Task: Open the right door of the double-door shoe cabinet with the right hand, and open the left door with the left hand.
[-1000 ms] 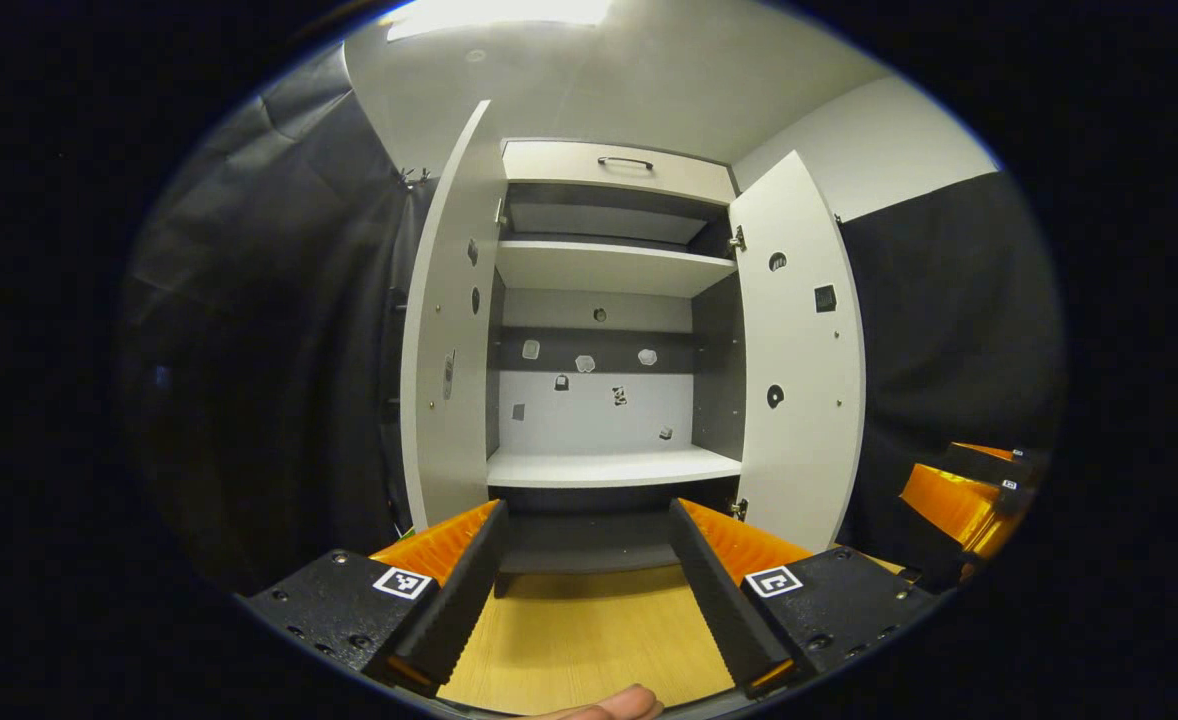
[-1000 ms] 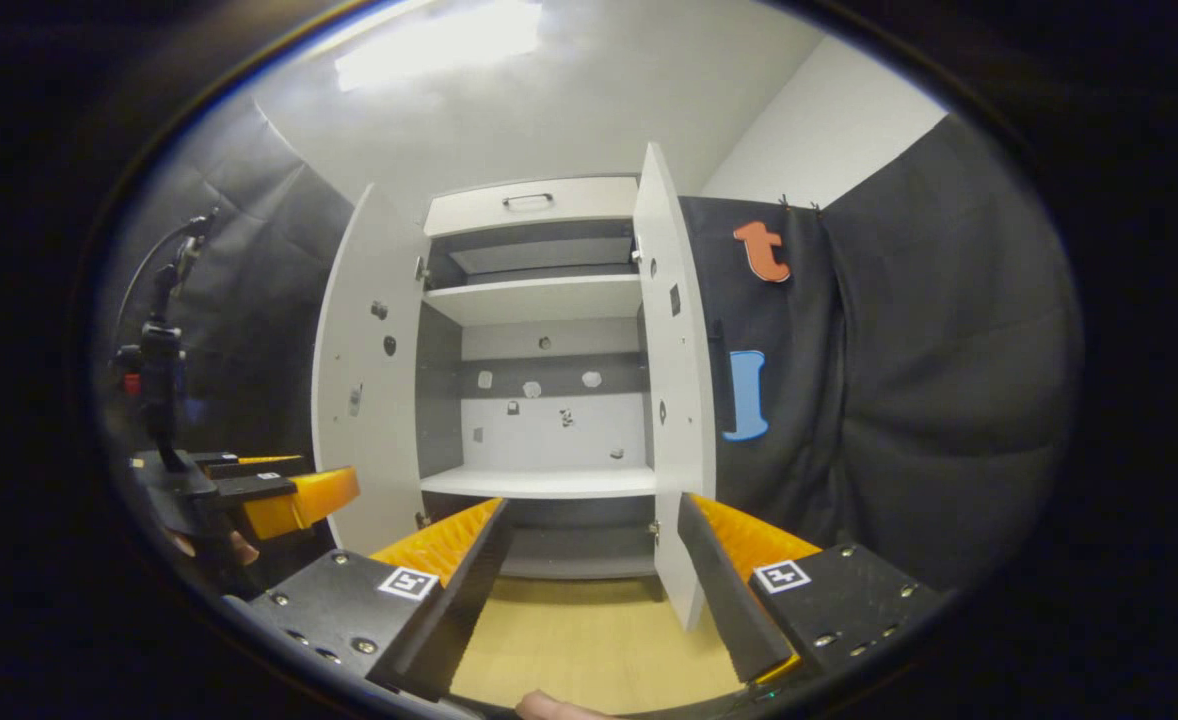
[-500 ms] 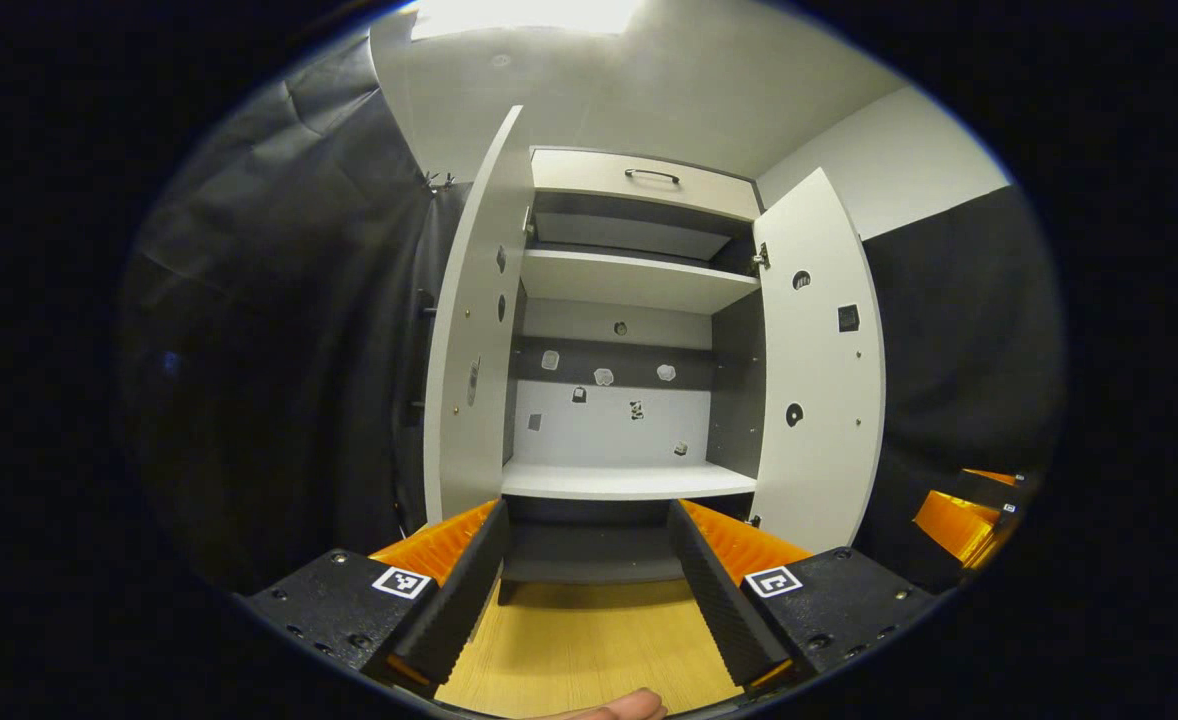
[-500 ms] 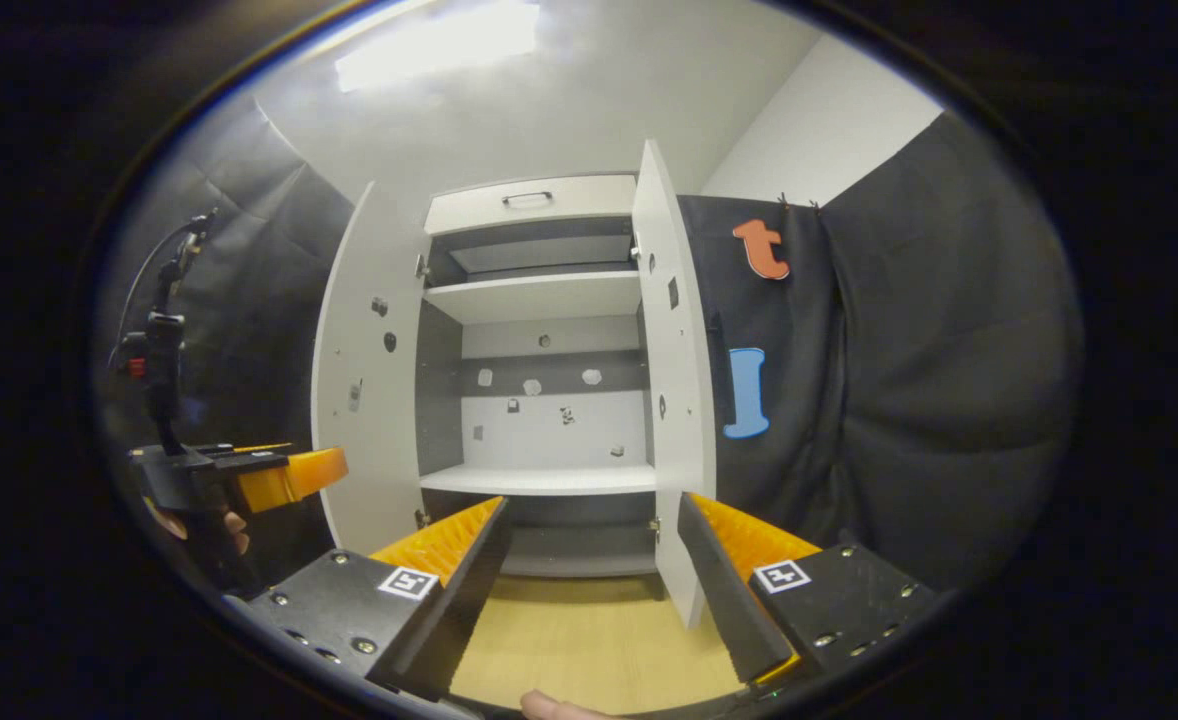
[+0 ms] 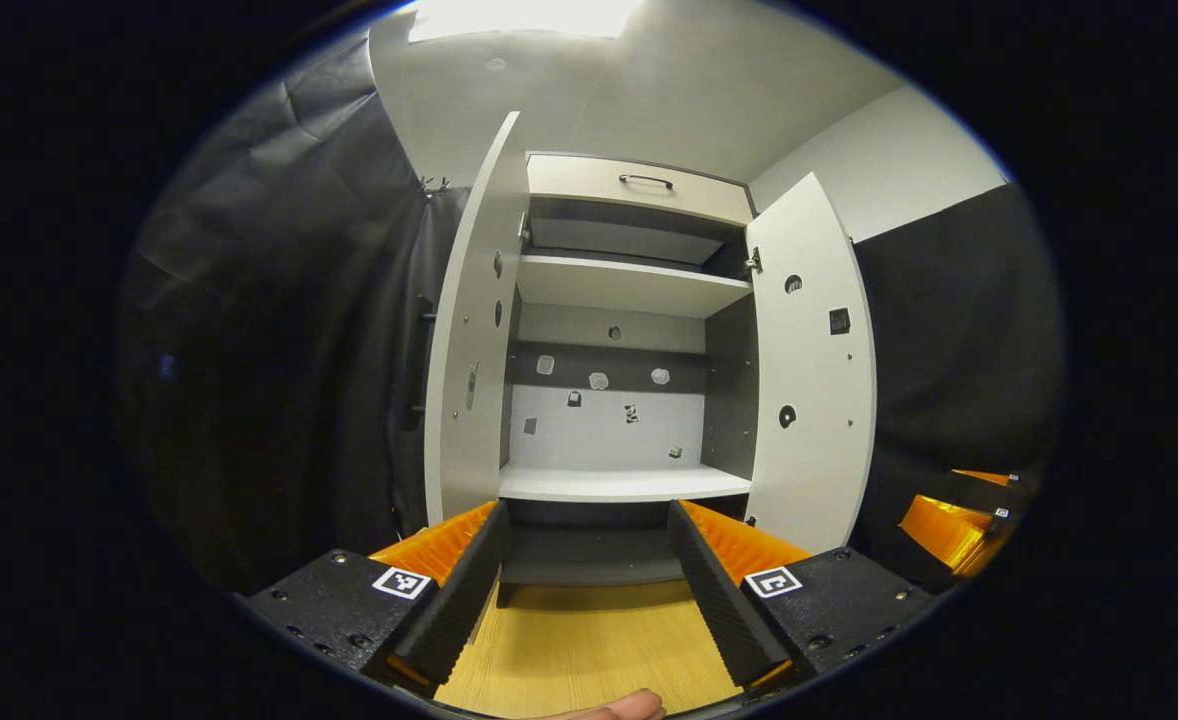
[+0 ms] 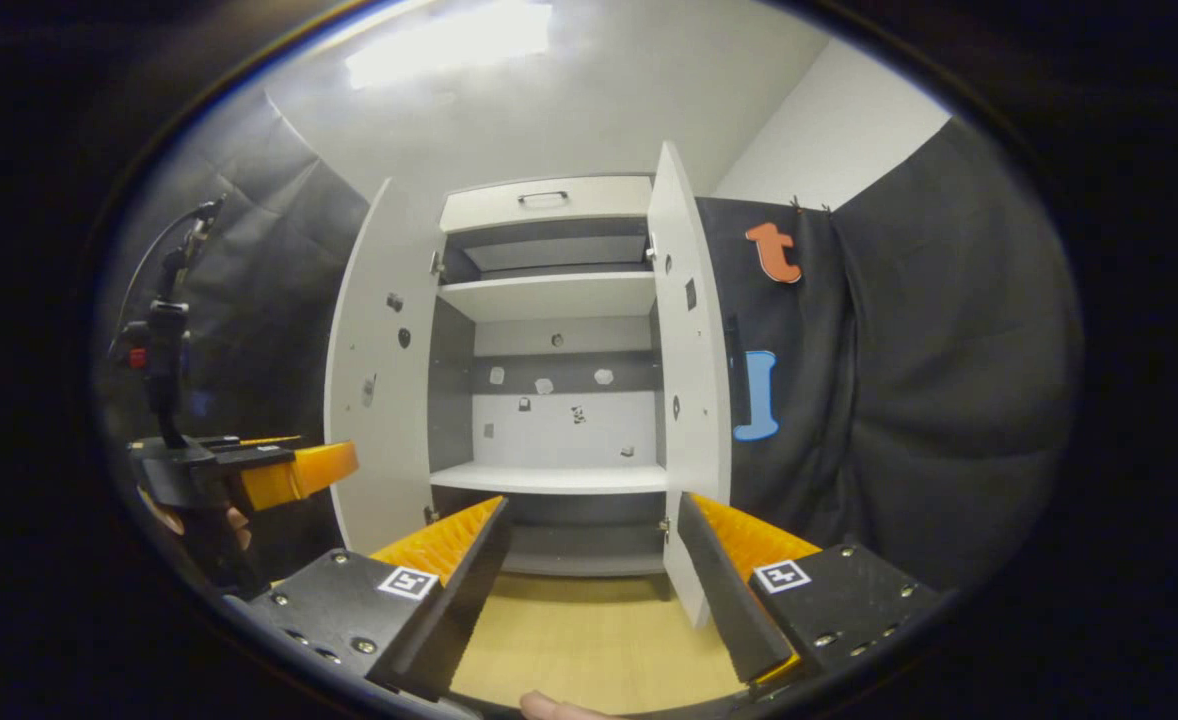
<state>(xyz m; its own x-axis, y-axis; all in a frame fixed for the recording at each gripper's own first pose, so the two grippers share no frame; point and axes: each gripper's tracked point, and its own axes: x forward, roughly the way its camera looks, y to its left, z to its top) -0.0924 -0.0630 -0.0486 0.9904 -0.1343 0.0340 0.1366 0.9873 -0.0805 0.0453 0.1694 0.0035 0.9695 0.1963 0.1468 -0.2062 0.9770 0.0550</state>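
The white shoe cabinet [image 5: 639, 190] stands ahead with both doors swung wide. Its left door [image 5: 474, 330] and right door [image 5: 814, 370] show their inner faces, and bare shelves [image 5: 624, 485] lie between them. My left gripper [image 5: 584, 590] is open and holds nothing, well short of the cabinet. In the right gripper view the left door [image 6: 379, 370] and right door [image 6: 694, 360] also stand open. My right gripper [image 6: 589, 590] is open with nothing between its fingers. The left gripper [image 6: 249, 475] shows at the left of the right gripper view, held by a hand.
A wooden floor [image 5: 589, 650] runs from the grippers to the cabinet's base. Black cloth walls [image 6: 909, 380] close in both sides. A drawer with a dark handle [image 5: 646, 180] tops the cabinet. The right gripper [image 5: 959, 525] shows at the right edge of the left gripper view.
Both doors stay open. The left gripper view has shifted slightly, with the cabinet now sitting a little lower and further right. The right gripper view has drifted slightly, shifting the cabinet right.
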